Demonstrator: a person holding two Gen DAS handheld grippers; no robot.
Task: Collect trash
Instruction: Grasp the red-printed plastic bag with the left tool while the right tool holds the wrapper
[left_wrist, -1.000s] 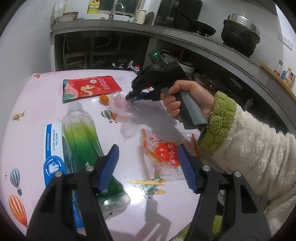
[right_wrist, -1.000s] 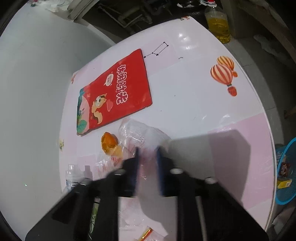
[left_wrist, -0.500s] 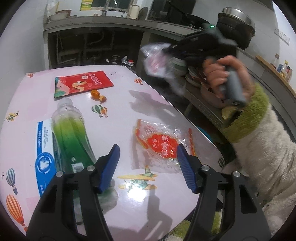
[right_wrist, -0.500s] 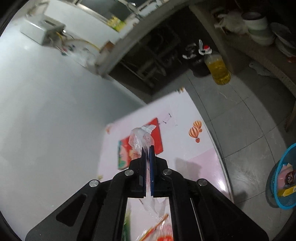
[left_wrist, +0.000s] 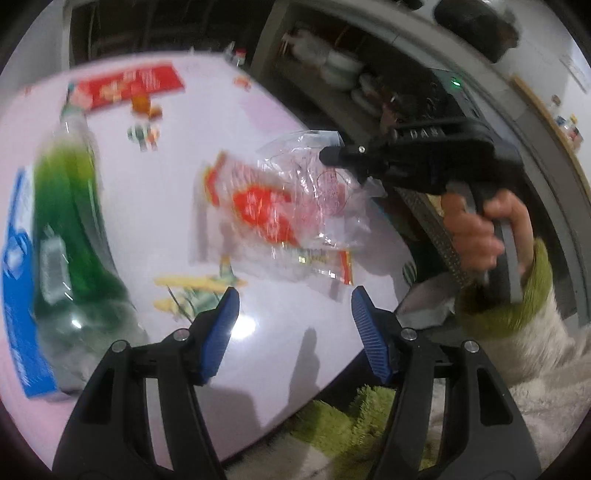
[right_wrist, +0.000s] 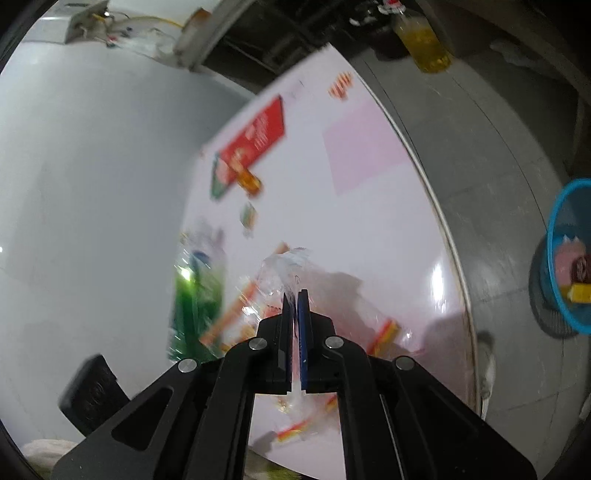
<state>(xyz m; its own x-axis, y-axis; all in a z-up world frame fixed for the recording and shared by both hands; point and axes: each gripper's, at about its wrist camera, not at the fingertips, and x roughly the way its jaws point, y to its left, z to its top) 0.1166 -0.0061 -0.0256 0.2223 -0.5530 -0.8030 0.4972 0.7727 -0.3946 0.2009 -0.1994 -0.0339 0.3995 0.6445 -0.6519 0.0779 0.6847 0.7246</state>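
Note:
My right gripper (right_wrist: 294, 295) is shut on a crumpled clear plastic wrapper (right_wrist: 284, 267), which hangs above the table in the left wrist view (left_wrist: 317, 192); there the right gripper (left_wrist: 328, 157) comes in from the right. Under the wrapper a clear packet with red print (left_wrist: 258, 206) lies flat on the pink table (left_wrist: 177, 177). My left gripper (left_wrist: 295, 314) hovers open over the table's near edge, nothing between its blue pads. A green-tinted plastic bottle (left_wrist: 70, 229) lies left of it, on a blue box (left_wrist: 14, 266). A red snack bag (left_wrist: 129, 86) and an orange candy (left_wrist: 142, 105) lie further back.
A blue waste basket (right_wrist: 569, 254) with trash in it stands on the tiled floor right of the table. A bottle of yellow oil (right_wrist: 424, 40) stands on the floor beyond the table. Kitchen shelves with bowls (left_wrist: 340, 70) lie behind. A fleecy sleeve (left_wrist: 524, 332) sits at right.
My right gripper closed on the clear wrapper, lifted it off the table's far part and carried it toward the near right edge. My left gripper tipped downward and moved slightly forward, staying open.

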